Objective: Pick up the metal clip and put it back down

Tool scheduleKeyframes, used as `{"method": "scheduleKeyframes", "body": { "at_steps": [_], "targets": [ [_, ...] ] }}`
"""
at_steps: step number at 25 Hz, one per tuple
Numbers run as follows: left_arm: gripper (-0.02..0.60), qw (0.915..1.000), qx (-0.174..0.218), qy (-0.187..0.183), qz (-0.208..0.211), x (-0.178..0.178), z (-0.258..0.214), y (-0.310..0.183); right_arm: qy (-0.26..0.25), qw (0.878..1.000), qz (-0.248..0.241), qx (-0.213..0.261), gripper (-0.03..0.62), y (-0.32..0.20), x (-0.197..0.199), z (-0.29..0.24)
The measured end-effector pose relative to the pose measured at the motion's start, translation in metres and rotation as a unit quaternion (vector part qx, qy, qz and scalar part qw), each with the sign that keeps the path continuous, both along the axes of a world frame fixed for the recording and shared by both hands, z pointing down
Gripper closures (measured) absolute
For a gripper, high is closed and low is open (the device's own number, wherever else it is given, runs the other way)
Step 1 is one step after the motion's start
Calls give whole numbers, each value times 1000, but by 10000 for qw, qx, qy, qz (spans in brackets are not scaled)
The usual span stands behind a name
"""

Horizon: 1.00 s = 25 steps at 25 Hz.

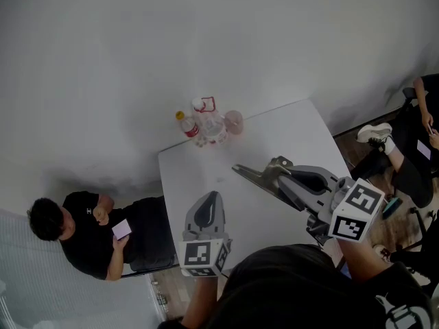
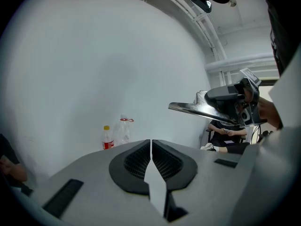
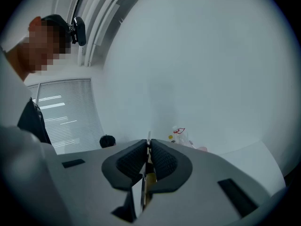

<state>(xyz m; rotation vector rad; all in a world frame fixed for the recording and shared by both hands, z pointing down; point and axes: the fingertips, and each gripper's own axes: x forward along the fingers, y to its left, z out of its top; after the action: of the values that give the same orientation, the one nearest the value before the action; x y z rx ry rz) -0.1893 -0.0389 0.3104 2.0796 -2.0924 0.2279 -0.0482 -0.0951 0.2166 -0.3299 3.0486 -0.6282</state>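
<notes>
Head view: your right tool is clamped on the metal clip. The clip sticks out sideways from the jaws, toward your left, over the middle of the white worktop. The left gripper view confirms it's in the air: the clip hangs off the right tool, well clear of the surface. In the right gripper view the jaws pinch only a thin metal edge. The right tool has nothing else in it.

The left tool has its jaws pressed together with nothing between them. It sits idle near your edge of the worktop.

My read is lift done, put-down pending.

Risks from here:
- Most of the clip overhangs on a thin-edge grip. A quick wrist turn or jolt could pivot it in the pads or slide it out.
- If you open up while it's this high, it drops, and smooth metal on a smooth top will likely bounce or skid.
- Its long end points toward the left tool, so watch for a clash on the way down.
- The bottles at the far edge are well apart, so they pose little risk unless you reach forward.
</notes>
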Motion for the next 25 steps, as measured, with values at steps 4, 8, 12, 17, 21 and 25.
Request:
{"method": "scheduleKeyframes", "body": {
  "at_steps": [4,8,12,17,21,25],
  "targets": [
    [558,10000,-5,11,-13,0,-2,0,-29,10000,9,-30,553,-1,1,-2],
    [558,10000,-30,19,-44,0,-4,2,-36,10000,-14,-37,554,-1,0,-3],
    [558,10000,-30,7,-91,-1,-5,2,-68,10000,-40,-30,554,-3,0,-4],
    [558,9997,-94,50,-197,-3,-2,8,8,9999,-105,-84,554,-1,0,1],
    [558,9995,-164,100,-247,-3,0,10,87,9996,-151,-204,554,-3,-1,6],
    [558,9991,-265,107,-306,-3,2,11,143,9992,-217,-310,554,-5,-1,12]
  ]
}}
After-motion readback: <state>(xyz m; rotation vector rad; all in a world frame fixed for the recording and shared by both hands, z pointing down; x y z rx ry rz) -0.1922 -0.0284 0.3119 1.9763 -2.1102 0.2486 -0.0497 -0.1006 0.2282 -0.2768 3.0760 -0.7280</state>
